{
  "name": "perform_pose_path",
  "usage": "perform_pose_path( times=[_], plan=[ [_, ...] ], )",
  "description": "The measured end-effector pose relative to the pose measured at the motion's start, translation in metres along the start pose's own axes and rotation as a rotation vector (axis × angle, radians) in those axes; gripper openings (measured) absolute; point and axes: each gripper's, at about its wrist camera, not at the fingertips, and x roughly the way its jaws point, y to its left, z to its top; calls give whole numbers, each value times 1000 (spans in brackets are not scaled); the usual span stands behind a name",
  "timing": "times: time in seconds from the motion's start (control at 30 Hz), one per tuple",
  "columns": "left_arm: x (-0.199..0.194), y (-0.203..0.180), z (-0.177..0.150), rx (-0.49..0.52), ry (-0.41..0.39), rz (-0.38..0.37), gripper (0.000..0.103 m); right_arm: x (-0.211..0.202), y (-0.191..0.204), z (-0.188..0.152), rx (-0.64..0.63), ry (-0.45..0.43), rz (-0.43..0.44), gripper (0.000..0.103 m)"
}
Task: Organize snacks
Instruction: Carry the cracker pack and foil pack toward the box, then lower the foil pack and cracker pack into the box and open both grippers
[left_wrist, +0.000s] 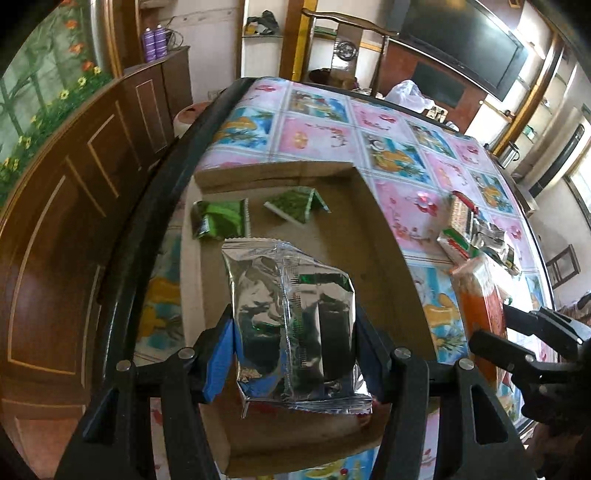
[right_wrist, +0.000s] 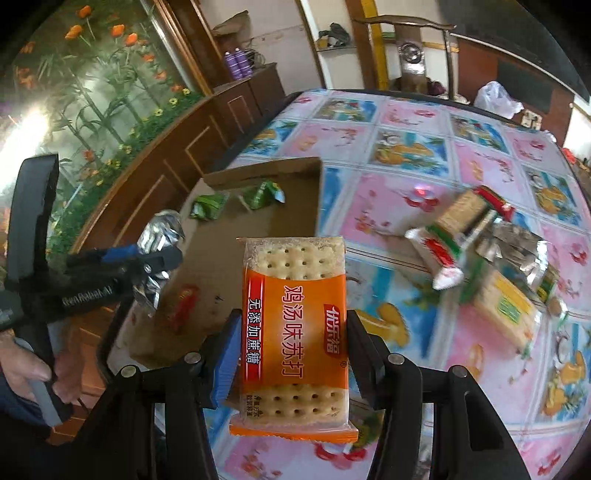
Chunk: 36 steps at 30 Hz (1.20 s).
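Note:
My left gripper (left_wrist: 293, 350) is shut on a silver foil snack packet (left_wrist: 291, 317), held above a shallow cardboard box (left_wrist: 369, 236) that holds two green packets (left_wrist: 219, 218) (left_wrist: 295, 203). My right gripper (right_wrist: 291, 350) is shut on an orange cracker packet (right_wrist: 295, 325), seen in the left wrist view as an orange packet (left_wrist: 480, 295) at the right. It hangs over the table just right of the cardboard box (right_wrist: 317, 199). The left gripper (right_wrist: 159, 258) with its silver packet (right_wrist: 162, 232) shows at the left of the right wrist view.
A pile of several loose snack packets (right_wrist: 491, 258) lies on the flowered tablecloth (right_wrist: 406, 155) to the right. A small red packet (right_wrist: 184, 299) lies in the box. A wooden cabinet (left_wrist: 74, 221) runs along the left; a chair (right_wrist: 410, 51) stands at the far side.

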Motion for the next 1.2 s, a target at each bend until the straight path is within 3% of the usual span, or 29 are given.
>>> perform_pose_path(
  times=[0.53, 1.2],
  plan=[
    [21, 20, 2, -28, 41, 7, 58, 63, 30, 47, 17, 88, 49, 58],
    [53, 30, 14, -17, 63, 26, 58, 119, 37, 82, 12, 142, -10, 58]
  ],
)
